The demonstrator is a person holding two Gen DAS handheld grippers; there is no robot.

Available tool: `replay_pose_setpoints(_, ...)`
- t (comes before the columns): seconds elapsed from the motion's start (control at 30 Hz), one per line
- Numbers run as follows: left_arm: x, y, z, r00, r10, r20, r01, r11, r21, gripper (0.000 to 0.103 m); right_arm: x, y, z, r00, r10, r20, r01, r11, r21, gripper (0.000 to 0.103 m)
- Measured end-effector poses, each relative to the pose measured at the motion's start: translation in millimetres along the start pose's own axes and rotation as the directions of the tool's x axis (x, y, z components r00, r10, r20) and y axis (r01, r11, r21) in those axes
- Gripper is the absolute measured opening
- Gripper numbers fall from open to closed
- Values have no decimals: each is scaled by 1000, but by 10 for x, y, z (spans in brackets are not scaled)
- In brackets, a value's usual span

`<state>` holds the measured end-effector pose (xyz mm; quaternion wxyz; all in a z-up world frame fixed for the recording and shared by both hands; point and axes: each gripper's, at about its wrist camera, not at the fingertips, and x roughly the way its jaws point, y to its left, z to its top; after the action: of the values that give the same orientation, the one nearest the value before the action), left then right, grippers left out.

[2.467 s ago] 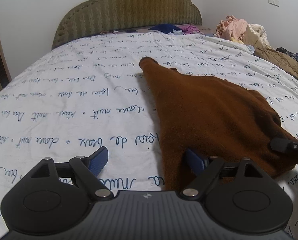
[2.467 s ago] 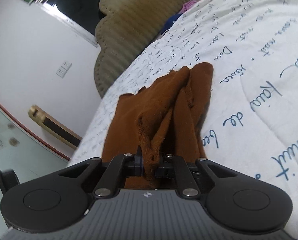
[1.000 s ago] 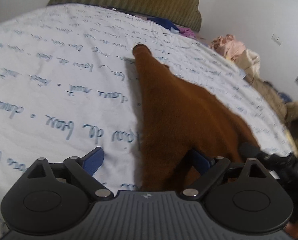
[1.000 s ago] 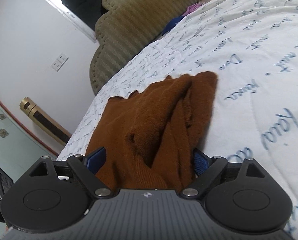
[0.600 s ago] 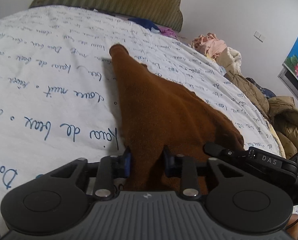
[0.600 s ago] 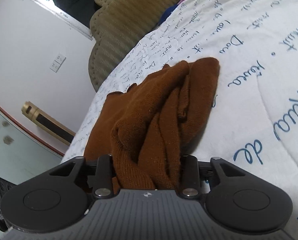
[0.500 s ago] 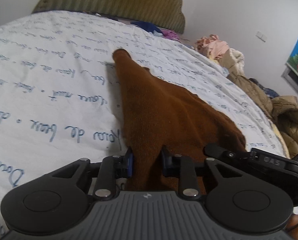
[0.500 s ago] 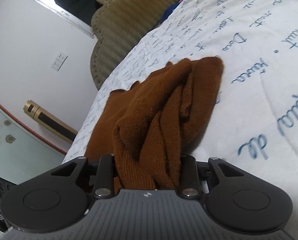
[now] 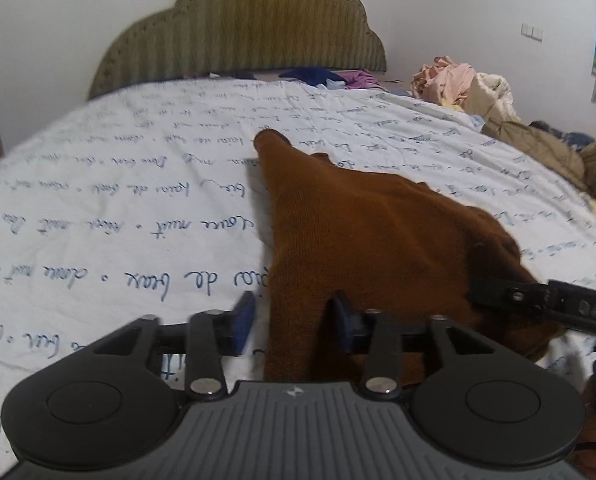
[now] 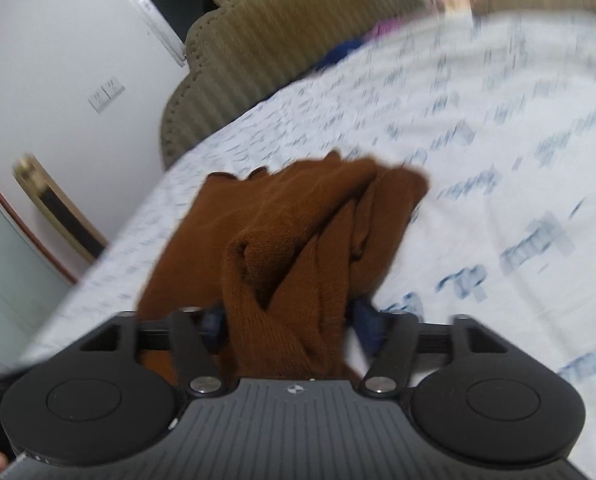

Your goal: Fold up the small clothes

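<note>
Because the left tool (image 9: 292, 314) stands half open, with a sliver of sheet showing between its left pad and the cloth, it seems to have no real hold on the brown garment (image 9: 377, 240). The right tool (image 10: 288, 320) is closed on a thick, bunched fold of the same garment, both pads pressed against the bundle. The garment lies on the bed (image 9: 98, 200), near the middle. One narrow end points toward the headboard (image 9: 250, 32) and the near end is gathered between the two tools.

The main risk is a lopsided pull. If the right tool lifts or drags while the left side is loose, the cloth will probably swing and twist, and the fold will land crooked. The right wrist view is smeared, which suggests quick motion, and a fast sweep could shake loose the layers that are bunched but not pinched. The knit looks soft and thick, so it may slump out of a shallow grip. The two tools are also close together at the near end and could knock each other.

Room to work is generous on the left, where bare printed sheet runs well out from the garment, and more lies ahead toward the headboard. The right is tighter: a heap of clothes (image 9: 457, 80) and some jackets (image 9: 537, 148) line that edge of the bed, so any sweep is safer to the left or forward.
</note>
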<state>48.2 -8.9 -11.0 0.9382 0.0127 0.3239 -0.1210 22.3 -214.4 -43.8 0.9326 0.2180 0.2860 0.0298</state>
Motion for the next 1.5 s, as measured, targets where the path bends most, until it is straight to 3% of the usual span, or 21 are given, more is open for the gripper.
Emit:
replay_pose_setpoints(0.03, 10, -12, -14, 1000, 15, 4, -15, 1000, 4, 55, -8, 5, -30, 999, -43, 11, 44, 998, -51, 87)
replay_pose_setpoints(0.07, 16, -15, -27, 1000, 24, 7, -24, 1000, 8, 56, 9, 23, -63, 997, -81, 17, 83, 992, -92, 88)
replay_pose_setpoints(0.13, 35, -26, -55, 999, 32, 4, -32, 999, 18, 57, 17, -3, -93, 997, -80, 19, 81, 993, -86, 90)
replay_pose_setpoints(0.27, 48, -43, -78, 998, 58, 10, -58, 998, 24, 67, 20, 11, -117, 996, -90, 19, 92, 990, -109, 95)
replay_pose_setpoints(0.43, -9, -22, -62, 998, 66, 9, -66, 997, 32, 69, 55, 93, -123, 996, -92, 11, 93, 987, -132, 100)
replay_pose_setpoints(0.53, -212, 76, 21, 991, 122, 50, -125, 991, 49, 69, 59, 74, -107, 997, -76, -1, 76, 990, -123, 102)
replay_pose_setpoints(0.6, -439, 212, 120, 967, 237, 96, -243, 968, 67, 69, 52, 56, -103, 998, -60, -7, 59, 992, -114, 103)
replay_pose_setpoints(0.63, -583, 324, 199, 940, 319, 121, -328, 943, 58, 69, 49, 44, -102, 999, -54, -8, 52, 993, -110, 103)
replay_pose_setpoints(0.7, -886, 571, 360, 867, 455, 202, -462, 887, -15, 81, 52, 27, -98, 999, -47, -9, 45, 994, -98, 103)
replay_pose_setpoints(0.73, -1023, 676, 426, 831, 501, 243, -503, 862, -56, 94, 57, 26, -98, 999, -46, -10, 45, 994, -95, 103)
replay_pose_setpoints(0.77, -1139, 756, 488, 802, 529, 277, -528, 845, -85, 103, 65, 33, -96, 999, -49, -10, 48, 994, -94, 103)
replay_pose_setpoints(0.8, -1200, 795, 538, 795, 527, 300, -528, 845, -84, 103, 73, 46, -98, 999, -54, -10, 53, 994, -97, 103)
replay_pose_setpoints(0.83, -1191, 798, 573, 812, 502, 299, -510, 858, -54, 103, 82, 59, -98, 998, -61, -10, 59, 993, -101, 103)
replay_pose_setpoints(0.9, -1014, 737, 590, 887, 408, 216, -424, 905, 29, 103, 89, 90, -100, 997, -76, -11, 74, 991, -111, 103)
replay_pose_setpoints(0.93, -888, 685, 551, 929, 332, 162, -343, 938, 46, 103, 85, 98, -102, 997, -80, -12, 78, 990, -114, 103)
replay_pose_setpoints(0.97, -778, 636, 481, 957, 260, 126, -266, 963, 38, 103, 76, 108, -107, 996, -85, -13, 83, 990, -115, 103)
replay_pose_setpoints(1.03, -554, 518, 308, 986, 155, 64, -155, 988, 4, 103, 47, 127, -123, 995, -96, -19, 93, 989, -119, 103)
replay_pose_setpoints(1.17, -199, 197, -23, 994, 112, 14, -112, 994, 5, 103, -24, 159, -170, 993, -119, -23, 114, 982, -148, 103)
replay_pose_setpoints(1.4, -106, -42, -243, 976, 183, 120, -193, 978, 81, 103, -160, 205, -193, 991, -135, -4, 133, 979, -152, 103)
replay_pose_setpoints(1.5, -39, -40, -273, 975, 189, 118, -199, 976, 85, 103, -99, 215, -195, 986, -165, 6, 163, 968, -189, 103)
